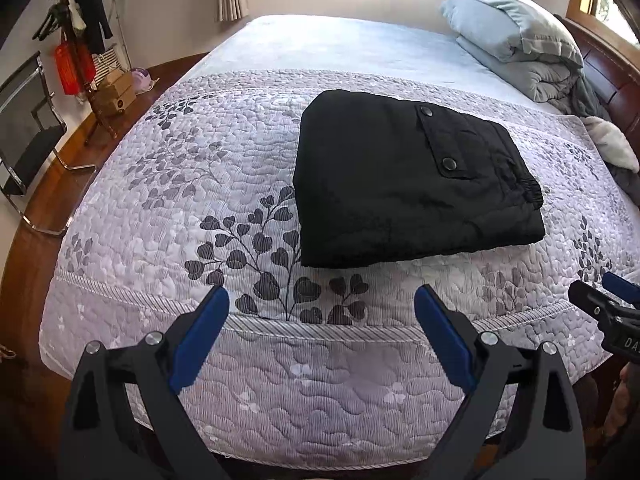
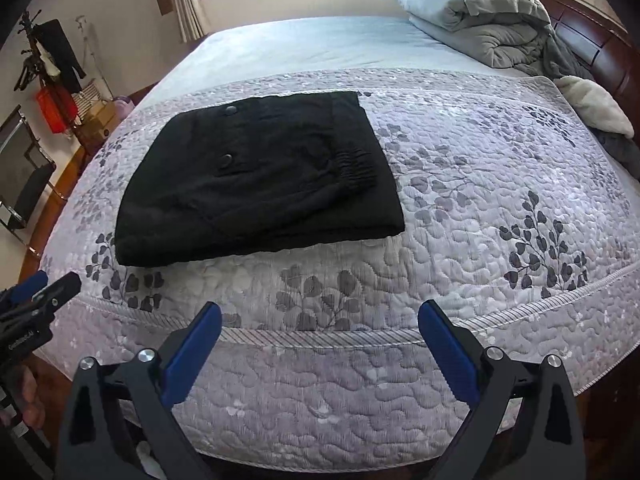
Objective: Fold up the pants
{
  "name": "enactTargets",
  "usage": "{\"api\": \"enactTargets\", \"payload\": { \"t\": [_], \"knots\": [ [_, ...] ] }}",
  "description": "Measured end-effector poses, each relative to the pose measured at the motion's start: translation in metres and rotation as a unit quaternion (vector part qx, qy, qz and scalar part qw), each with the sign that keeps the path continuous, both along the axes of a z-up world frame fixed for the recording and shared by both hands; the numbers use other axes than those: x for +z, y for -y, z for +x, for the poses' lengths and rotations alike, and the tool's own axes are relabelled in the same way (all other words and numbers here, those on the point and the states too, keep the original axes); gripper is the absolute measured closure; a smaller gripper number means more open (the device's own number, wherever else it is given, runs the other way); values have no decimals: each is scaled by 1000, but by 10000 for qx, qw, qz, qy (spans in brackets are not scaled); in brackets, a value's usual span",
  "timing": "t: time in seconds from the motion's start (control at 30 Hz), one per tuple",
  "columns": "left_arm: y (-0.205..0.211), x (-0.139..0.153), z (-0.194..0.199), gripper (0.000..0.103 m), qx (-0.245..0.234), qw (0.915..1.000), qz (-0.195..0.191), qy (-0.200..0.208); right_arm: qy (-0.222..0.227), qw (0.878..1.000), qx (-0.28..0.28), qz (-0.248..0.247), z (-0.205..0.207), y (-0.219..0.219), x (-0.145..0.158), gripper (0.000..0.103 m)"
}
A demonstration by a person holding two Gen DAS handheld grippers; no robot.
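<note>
Pants, black fabric, snap-flap pocket [image 1: 416, 184]: folded compact rectangle on grey leaf-print quilt [image 1: 168, 208], mid-bed. Left gripper [image 1: 322, 300], right gripper [image 2: 320, 316]: both spread wide, empty, near edge. Advice: only square loose edges.

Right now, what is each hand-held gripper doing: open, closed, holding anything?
Left hand-held gripper: open, holding nothing, short of the folded pants.
Right hand-held gripper: open, holding nothing, apart from the pants.

chair [image 1: 28, 136] (left side) cropped
</note>
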State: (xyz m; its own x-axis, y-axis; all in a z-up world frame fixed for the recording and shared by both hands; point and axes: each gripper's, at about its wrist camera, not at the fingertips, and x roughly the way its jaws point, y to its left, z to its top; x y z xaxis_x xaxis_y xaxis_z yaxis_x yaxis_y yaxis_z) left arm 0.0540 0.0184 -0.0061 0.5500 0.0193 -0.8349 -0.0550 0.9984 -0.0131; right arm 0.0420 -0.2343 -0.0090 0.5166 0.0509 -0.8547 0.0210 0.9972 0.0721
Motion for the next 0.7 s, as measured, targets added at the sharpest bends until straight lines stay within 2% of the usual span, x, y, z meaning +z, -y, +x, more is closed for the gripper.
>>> {"api": "enactTargets", "payload": {
  "t": [0.7],
  "knots": [
    [3,2,2,9,-145,9999,-23,58,-75,9999,58,143,6,-3,-3,4]
  ]
}}
